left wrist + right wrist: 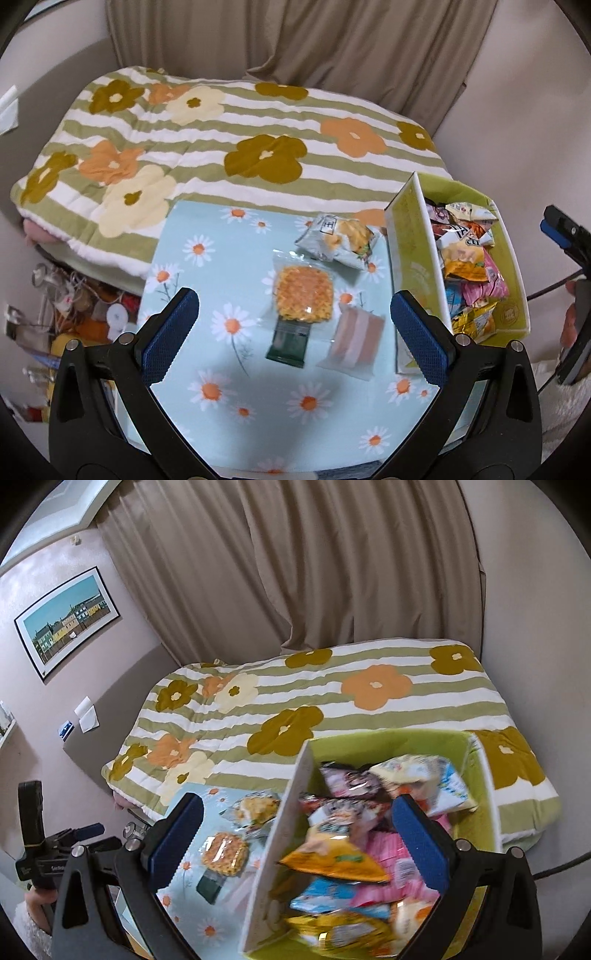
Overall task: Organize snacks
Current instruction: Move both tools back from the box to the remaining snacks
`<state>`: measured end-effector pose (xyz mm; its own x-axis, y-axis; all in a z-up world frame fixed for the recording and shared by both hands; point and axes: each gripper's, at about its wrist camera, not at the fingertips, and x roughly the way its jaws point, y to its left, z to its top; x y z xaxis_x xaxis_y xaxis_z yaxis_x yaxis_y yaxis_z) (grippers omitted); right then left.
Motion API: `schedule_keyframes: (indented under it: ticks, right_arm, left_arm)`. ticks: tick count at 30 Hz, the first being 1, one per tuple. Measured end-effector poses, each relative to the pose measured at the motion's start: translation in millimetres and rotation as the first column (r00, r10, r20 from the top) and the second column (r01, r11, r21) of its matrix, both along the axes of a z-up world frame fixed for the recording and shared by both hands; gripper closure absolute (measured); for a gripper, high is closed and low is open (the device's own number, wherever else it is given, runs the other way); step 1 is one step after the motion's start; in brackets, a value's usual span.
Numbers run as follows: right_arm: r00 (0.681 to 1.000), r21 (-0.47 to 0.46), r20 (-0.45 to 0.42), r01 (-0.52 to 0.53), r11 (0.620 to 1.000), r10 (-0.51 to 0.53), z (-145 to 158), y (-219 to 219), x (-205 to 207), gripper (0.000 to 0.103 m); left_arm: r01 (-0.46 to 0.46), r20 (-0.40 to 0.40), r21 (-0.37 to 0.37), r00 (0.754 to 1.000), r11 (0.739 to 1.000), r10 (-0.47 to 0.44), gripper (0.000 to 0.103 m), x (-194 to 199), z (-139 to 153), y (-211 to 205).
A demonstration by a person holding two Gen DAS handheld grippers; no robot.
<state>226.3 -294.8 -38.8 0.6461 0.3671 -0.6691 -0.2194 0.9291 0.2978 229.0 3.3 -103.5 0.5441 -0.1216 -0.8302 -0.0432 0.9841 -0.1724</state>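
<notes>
On the daisy tablecloth [207, 266] lie a clear pack of orange noodle snack [303, 295], a dark green packet [289, 344], a pink-and-white striped packet [355, 341] and a white chips bag [338, 240]. My left gripper [293, 326] hovers open above them, holding nothing. To the right stands a green box [511, 254] full of snack bags. My right gripper [295, 843] hangs open over the green box [388, 746], straddling its white wall [280, 842]. The noodle pack [224, 853] and the chips bag [256, 808] show left of the wall.
A flowered striped quilt [229, 129] covers the bed behind the table, with a beige curtain [332, 37] beyond. Cluttered items [74, 306] lie on the floor at the left. The other gripper's tool and a hand [570, 325] show at the right edge.
</notes>
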Motion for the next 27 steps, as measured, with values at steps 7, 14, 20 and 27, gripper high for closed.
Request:
schedule_keyframes:
  ticks: [7,14,20,27]
  right_arm:
    - [0.993,-0.012,-0.028,0.115,0.993,-0.115,-16.1,61.7,-28.9,0.001]
    - [0.966,-0.042,-0.060,0.249,0.968,-0.251,-42.5,117.5,-56.3,0.001]
    - [0.936,-0.068,-0.078,0.340,0.938,-0.345,-71.2,152.4,-81.7,0.001]
    - [0.895,-0.211,-0.118,0.401,0.892,-0.430,-118.1,162.3,-98.2,0.001]
  left_arm:
    - [0.133,-0.035,-0.061,0.990,0.989,-0.136,0.000,23.1,-12.2,38.8]
    - [0.263,-0.084,-0.080,0.959,0.961,-0.270,0.000,42.1,-37.4,63.0]
    - [0.351,-0.140,-0.100,0.921,0.931,-0.363,0.000,64.1,-62.0,58.7]
    - [0.424,-0.262,-0.098,0.862,0.900,-0.435,0.000,87.6,-110.3,19.4]
